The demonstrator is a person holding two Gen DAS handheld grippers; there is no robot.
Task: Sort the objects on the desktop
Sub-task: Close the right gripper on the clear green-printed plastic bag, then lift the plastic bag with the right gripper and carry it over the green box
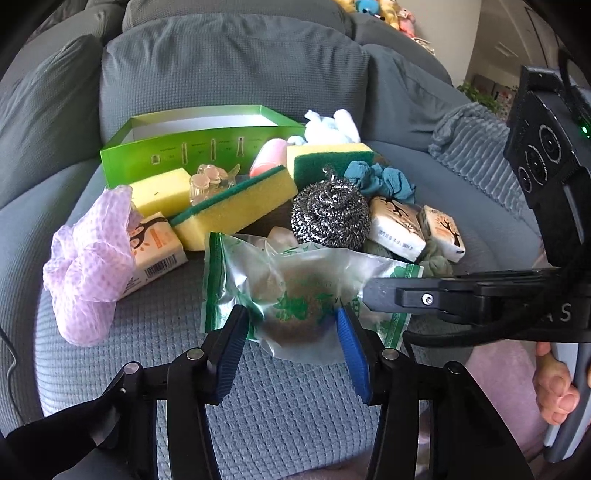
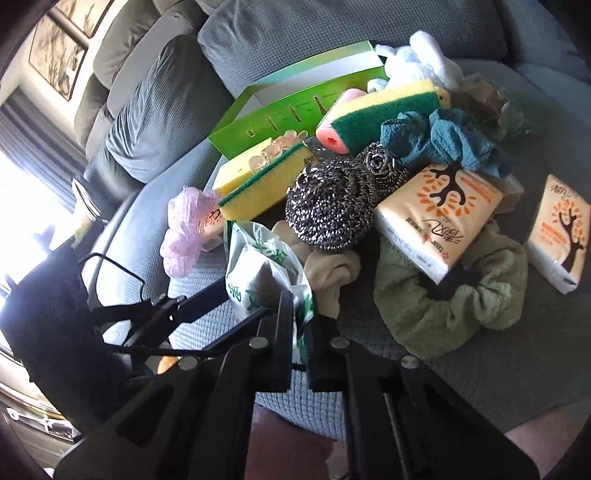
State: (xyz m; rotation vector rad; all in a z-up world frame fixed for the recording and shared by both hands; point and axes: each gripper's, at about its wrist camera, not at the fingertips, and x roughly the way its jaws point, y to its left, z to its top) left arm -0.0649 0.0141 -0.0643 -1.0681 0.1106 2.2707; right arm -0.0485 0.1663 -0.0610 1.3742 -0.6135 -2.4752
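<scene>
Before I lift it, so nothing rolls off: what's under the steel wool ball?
The steel wool ball rests partly on a beige cloth, beside the printed plastic bag and against a tissue pack. What lies directly beneath its middle is covered.

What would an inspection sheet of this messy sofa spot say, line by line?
Surface: grey sofa cushion, no table.
Job's things: plastic bag at the front; steel scourer behind it; sponges; tissue packs; green box open at the back.
Clutter: purple glove, teal cloth, green cloth, white cloth, all heaped together.
Grippers: left gripper open, fingers either side of the bag's near edge; right gripper shut on the bag's edge.
Cables: thin dark cable at the left edge.
Surroundings: sofa back cushions, soft toys, framed pictures.
</scene>
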